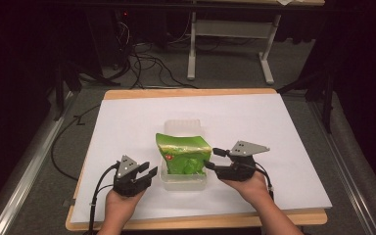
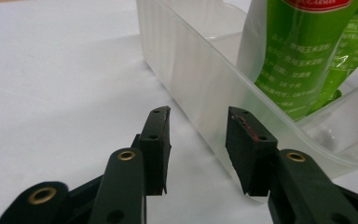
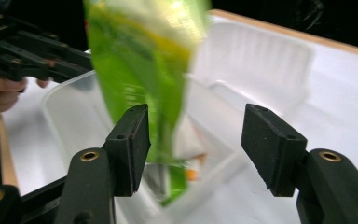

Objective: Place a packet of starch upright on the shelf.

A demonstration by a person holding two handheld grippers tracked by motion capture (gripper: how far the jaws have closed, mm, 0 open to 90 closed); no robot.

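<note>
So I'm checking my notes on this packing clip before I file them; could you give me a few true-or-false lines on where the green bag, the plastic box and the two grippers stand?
1. The green bag stands in the clear plastic box. True.
2. The left gripper is shut on the box wall. False: its jaws are apart, beside the box's outer wall, holding nothing.
3. The right gripper is open, at the bag's side. True.
4. The box sits on bare wood. False: it sits on the white sheet that covers the table top.
5. The bag lies flat on the sheet beside the box. False: it stands upright inside the box, its top above the rim.
</note>
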